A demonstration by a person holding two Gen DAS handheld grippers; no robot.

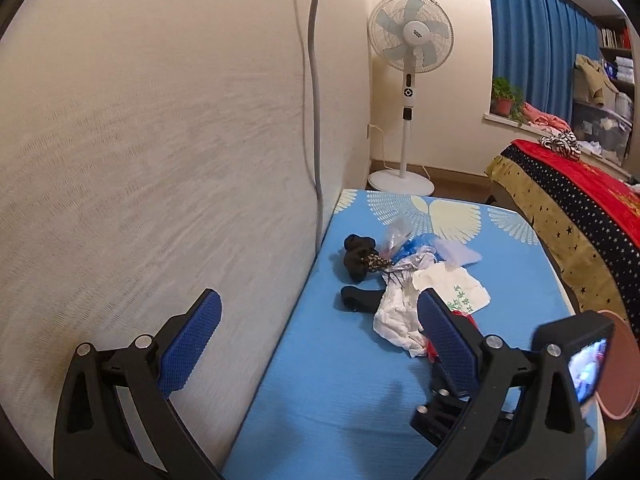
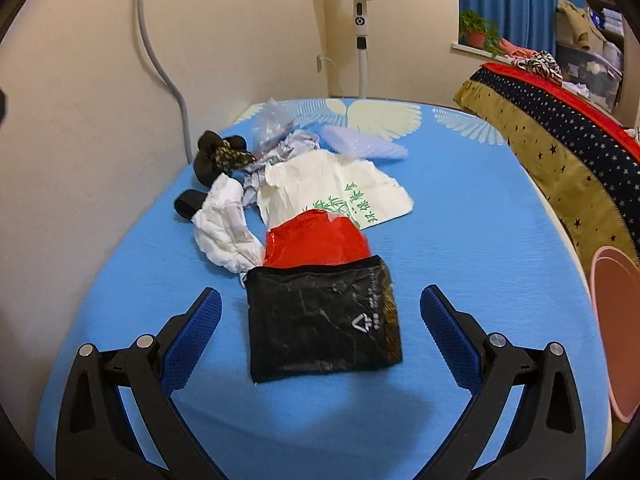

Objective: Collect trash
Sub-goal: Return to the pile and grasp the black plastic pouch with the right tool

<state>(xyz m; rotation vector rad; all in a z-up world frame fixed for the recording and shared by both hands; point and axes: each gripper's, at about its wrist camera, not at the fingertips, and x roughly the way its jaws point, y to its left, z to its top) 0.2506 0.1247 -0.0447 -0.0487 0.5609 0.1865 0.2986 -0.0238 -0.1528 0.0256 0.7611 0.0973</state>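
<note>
Trash lies in a loose heap on the blue mattress sheet with pale feather prints point(image 2: 460, 208), spread from the middle toward the cream wall on your left. Largest in your right wrist view is the flat black plastic bag point(image 2: 320, 320), nearest you, bearing a white triangular recycling mark and a line of small white print too small to read; its far edge overlaps a crumpled red plastic bag point(image 2: 316, 242). Behind that lies a creased cream paper bag with green bamboo drawing and green characters point(image 2: 340, 192), blurred beyond reading. To its left sits a wadded white tissue-like sheet point(image 2: 224, 224), touching a dark sock-like cloth point(image 2: 188, 204), and farther back a black bundle with a speckled patch point(image 2: 220, 156) beside clear crinkled plastic wrap point(image 2: 272, 120) and a pale lilac plastic piece point(image 2: 360, 144). A pink round bin point(image 2: 612, 320) stands off the mattress edge to your right; what it contains cannot be seen. Your right gripper point(image 2: 320, 308) hangs above the black bag with fingers spread wide, holding nothing. Your left gripper point(image 1: 320, 312) is likewise wide apart and empty, near the wall.
</note>
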